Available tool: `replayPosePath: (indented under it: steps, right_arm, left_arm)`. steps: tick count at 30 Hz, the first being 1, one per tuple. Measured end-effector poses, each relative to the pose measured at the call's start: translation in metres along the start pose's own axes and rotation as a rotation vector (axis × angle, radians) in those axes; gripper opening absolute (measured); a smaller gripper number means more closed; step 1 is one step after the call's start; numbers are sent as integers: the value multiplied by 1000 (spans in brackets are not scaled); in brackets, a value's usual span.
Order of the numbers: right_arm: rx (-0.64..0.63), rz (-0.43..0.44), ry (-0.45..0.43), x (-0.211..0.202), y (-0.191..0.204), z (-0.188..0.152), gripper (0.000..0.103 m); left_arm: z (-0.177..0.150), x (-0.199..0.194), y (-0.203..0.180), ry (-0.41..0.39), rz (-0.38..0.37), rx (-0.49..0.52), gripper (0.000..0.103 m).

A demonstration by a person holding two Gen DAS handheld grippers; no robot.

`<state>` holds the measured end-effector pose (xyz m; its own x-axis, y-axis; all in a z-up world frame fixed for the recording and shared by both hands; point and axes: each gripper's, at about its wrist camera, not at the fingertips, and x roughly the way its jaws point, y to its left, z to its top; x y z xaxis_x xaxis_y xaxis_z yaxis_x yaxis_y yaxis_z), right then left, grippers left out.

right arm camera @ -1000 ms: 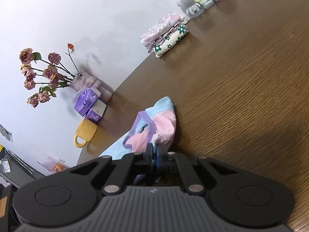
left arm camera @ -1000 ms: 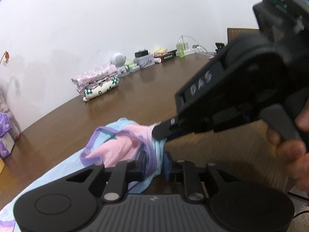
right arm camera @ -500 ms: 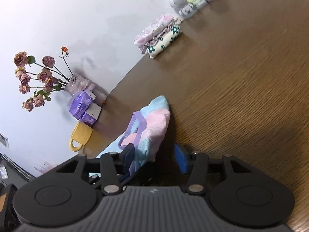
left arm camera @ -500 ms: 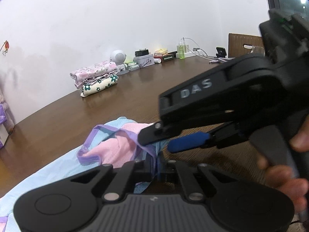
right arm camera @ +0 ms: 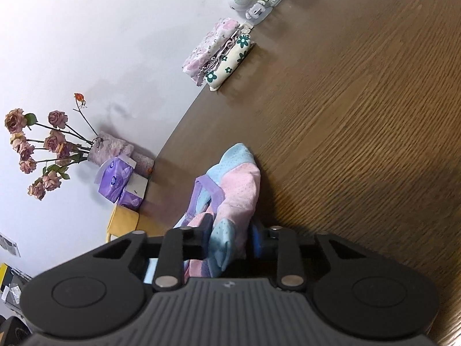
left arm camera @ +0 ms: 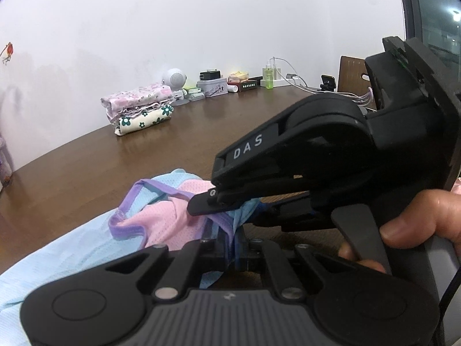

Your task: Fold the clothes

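On my left the pale blue, pink and purple-trimmed garment (left arm camera: 161, 219) lies on the brown table (left arm camera: 86, 167), its bunched edge lifted toward me. My left claw (left arm camera: 227, 245) is clamped tight on that edge. Just beside it comes my right claw (right arm camera: 230, 238) — its 2 jaws are closing, a fold of the same cloth between them and the pads pressing it. My right hand (left arm camera: 417, 225) grips the handle. Far back sits a folded stack (left arm camera: 138, 106) by the wall.
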<state>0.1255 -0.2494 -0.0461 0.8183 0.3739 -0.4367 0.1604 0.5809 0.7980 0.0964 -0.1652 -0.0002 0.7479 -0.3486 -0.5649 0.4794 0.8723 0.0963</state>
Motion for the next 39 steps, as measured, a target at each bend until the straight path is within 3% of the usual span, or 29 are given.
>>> replayPosePath:
  steps: [3,4,5,7,13,18,21,22,26,28,31,35,39]
  right_arm:
    - [-12,-2,-14,-2,1,-1,9]
    - [-23,-3,-16,-2,2,-1,9]
    - [-41,-7,-19,-2,4,-1,9]
    - [-74,-18,-23,-4,9,1,9]
    - [-184,-49,-27,-7,28,1,9]
    - [-347,-114,-41,-8,49,-5,9]
    - [-437,-147,-52,-10,63,-10,9]
    - [-462,-154,-56,-10,68,-12,9]
    - [-579,-178,-71,-13,88,-19,9]
    - [-653,-186,-72,-14,100,-23,9]
    - [-781,-207,-65,-11,121,-30,9]
    - [-991,-225,-47,-3,149,-44,8]
    - [-1161,-223,-26,7,171,-62,8]
  left_arm:
    - [0,-3,3,9,-6,-9,12]
    - [1,-5,4,16,-5,-12,18]
    - [1,-8,5,22,-4,-14,31]
    - [1,-22,16,14,-4,-47,41]
    - [-4,-53,66,3,49,-195,42]
    - [-7,-54,105,3,44,-308,41]
    - [-7,-43,112,17,2,-308,23]
    - [-7,-37,112,32,-16,-296,12]
    - [-8,-16,109,91,-54,-243,8]
    - [-10,-10,114,107,-75,-274,10]
    - [-14,-21,135,71,-78,-354,37]
    - [-22,-47,165,2,-17,-405,42]
    - [-36,-63,193,-10,53,-456,44]
